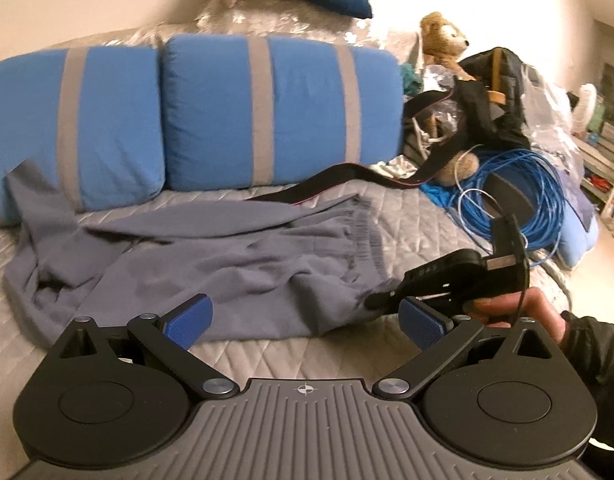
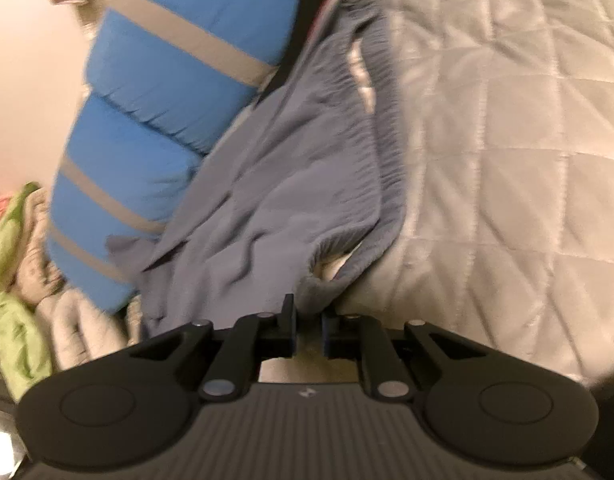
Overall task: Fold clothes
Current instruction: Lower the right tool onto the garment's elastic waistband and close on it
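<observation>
A grey-blue garment (image 1: 227, 248) with a gathered elastic waistband lies crumpled on the quilted bed cover (image 1: 287, 356), its far end reaching up against the blue pillows. My left gripper (image 1: 306, 320) is open over the garment's near edge, its blue pads (image 1: 189, 320) wide apart and empty. At the right of the left wrist view a hand holds my right gripper (image 1: 377, 300), whose tip pinches the garment's right corner. Seen from the right wrist, the right gripper (image 2: 309, 320) has its jaws nearly together on the waistband end of the garment (image 2: 291, 184).
Two blue pillows (image 1: 267, 108) with grey stripes stand behind the garment. A black strap (image 1: 347, 176) lies across the bed beside it. A blue cable coil (image 1: 519, 200), a black bag (image 1: 499, 92) and a teddy bear (image 1: 443, 36) crowd the right. A green blanket (image 2: 15, 280) lies past the pillows.
</observation>
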Demonstrator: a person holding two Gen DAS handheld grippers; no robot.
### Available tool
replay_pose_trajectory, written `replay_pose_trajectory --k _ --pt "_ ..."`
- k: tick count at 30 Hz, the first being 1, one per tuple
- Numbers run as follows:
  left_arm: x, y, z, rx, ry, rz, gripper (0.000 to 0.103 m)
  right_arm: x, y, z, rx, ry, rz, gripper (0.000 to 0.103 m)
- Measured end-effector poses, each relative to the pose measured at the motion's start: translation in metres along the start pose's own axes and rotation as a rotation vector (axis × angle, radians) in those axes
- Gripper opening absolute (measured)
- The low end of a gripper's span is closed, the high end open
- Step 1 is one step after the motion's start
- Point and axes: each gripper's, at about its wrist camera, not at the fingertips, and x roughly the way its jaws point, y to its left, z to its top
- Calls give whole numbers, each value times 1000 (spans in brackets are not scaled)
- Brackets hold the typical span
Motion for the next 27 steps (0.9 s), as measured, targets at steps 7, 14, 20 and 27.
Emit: replay_pose_trajectory --k 7,14,20,27 --pt "20 -8 28 57 -36 -65 101 -4 -10 -7 52 -72 -20 30" --pt "40 -33 47 278 -137 -119 102 -17 -12 -12 70 -171 -12 25" --pt "52 -38 58 264 -97 -159 102 -19 -20 -10 143 -203 48 29" --pt "72 -21 71 182 -39 -225 101 -28 -19 -12 149 -266 9 10"
